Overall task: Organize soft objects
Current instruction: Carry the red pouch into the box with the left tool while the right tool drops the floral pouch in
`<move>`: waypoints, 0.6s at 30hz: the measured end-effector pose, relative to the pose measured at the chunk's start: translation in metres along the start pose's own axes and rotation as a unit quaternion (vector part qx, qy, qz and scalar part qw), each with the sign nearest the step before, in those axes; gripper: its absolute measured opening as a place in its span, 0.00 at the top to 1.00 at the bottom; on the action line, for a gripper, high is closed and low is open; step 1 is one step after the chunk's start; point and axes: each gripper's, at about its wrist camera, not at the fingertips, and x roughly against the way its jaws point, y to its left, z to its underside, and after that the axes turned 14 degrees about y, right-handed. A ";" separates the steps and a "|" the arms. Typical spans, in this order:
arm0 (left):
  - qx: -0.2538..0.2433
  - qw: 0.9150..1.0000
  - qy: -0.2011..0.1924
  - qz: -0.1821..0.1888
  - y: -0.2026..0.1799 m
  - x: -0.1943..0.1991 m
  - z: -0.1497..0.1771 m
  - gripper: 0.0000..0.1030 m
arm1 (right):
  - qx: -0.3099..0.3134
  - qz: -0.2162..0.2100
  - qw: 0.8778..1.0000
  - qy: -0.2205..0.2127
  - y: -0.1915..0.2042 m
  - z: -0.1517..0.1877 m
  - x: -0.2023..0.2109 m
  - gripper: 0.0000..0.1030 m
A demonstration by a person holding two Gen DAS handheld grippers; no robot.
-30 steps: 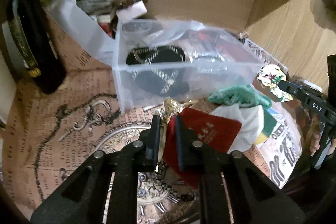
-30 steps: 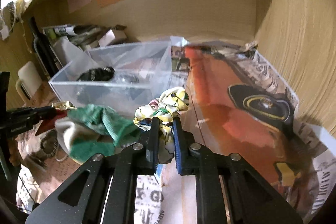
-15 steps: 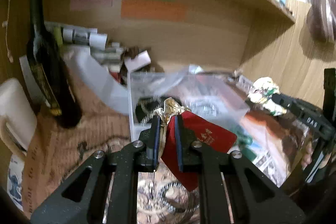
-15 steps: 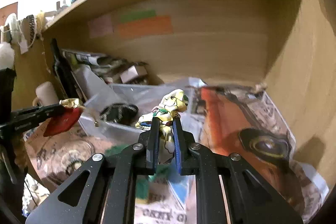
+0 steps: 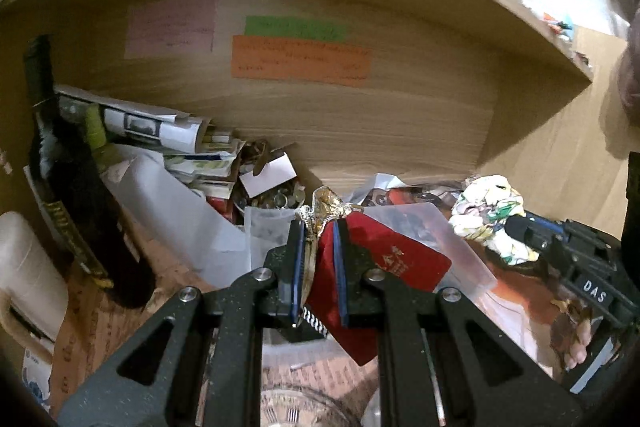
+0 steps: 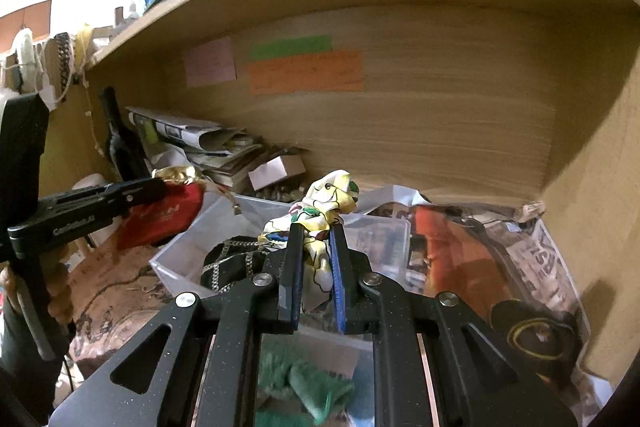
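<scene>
Over the clear plastic bin [image 6: 376,227], inside the wooden shelf nook, both grippers were raised off the desk. The left gripper [image 5: 319,227] was clamped on the gold-topped neck of a red pouch [image 5: 384,259] — the pouch hung down and to the right of the fingers, above the bin's near wall. The right gripper [image 6: 314,233] was pinched shut on a yellow floral scrunchie [image 6: 326,197], its bunched fabric sticking up past the fingertips, over the bin's middle. In the bin lay a black bag with a chain strap [image 6: 234,259]. A green cloth [image 6: 308,383] sat low under the right gripper, nearer than the bin, partly hidden by the tool body. A dark bottle [image 5: 72,195] stood at the left with rolled papers [image 5: 156,125] just beside it; pink, green and orange sticky notes [image 5: 300,61] were on the back panel. Newspaper [image 6: 536,255] covered the desk on the right.
</scene>
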 end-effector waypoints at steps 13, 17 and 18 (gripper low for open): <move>-0.001 0.997 0.074 -0.020 -0.002 -0.078 -0.010 0.87 | 0.010 0.013 0.996 0.089 -0.012 -0.016 -0.073 0.89; -0.013 0.995 0.095 -0.024 -0.002 -0.096 -0.008 0.87 | 0.011 0.021 0.993 0.118 -0.017 -0.015 -0.091 0.89; -0.015 0.995 0.099 -0.025 -0.003 -0.099 -0.007 0.87 | 0.012 0.023 0.992 0.124 -0.018 -0.015 -0.094 0.89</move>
